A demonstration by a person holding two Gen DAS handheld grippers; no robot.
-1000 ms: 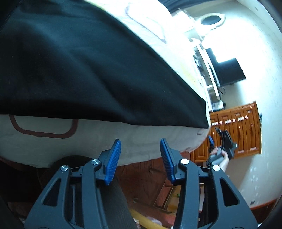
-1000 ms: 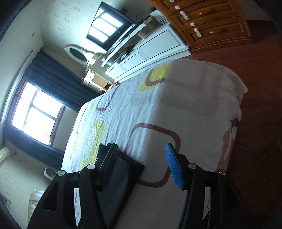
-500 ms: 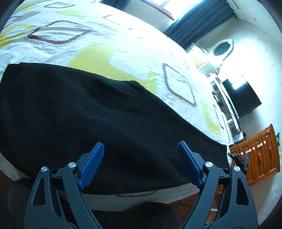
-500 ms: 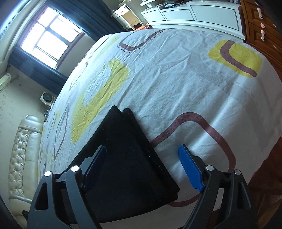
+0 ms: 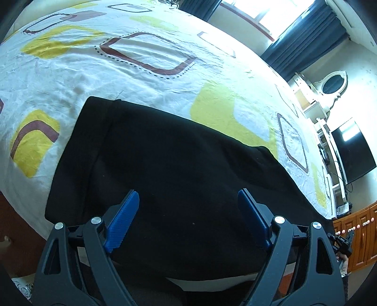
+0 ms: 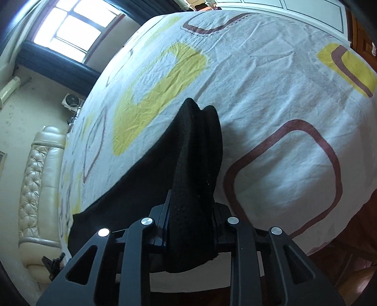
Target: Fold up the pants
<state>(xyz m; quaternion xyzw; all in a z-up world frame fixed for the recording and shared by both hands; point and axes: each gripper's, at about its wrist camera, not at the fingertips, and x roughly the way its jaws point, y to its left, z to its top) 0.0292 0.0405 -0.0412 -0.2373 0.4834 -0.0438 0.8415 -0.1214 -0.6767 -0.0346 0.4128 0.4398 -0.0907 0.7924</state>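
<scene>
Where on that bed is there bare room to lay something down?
The patterned sheet beyond the black pants, toward the window, is bare. So is the corner right of the pinched fabric. The near edge is crowded by pants.

Black pants [image 5: 183,179]; white bedsheet [image 5: 70,75], yellow patches, maroon outlined squares; blue tool pads [image 5: 122,220].

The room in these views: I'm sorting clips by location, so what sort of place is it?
Most likely a home bedroom. Black pants lie on a bed with a patterned sheet, a padded headboard stands at its end, and a wall television and wooden drawers stand nearby.
</scene>
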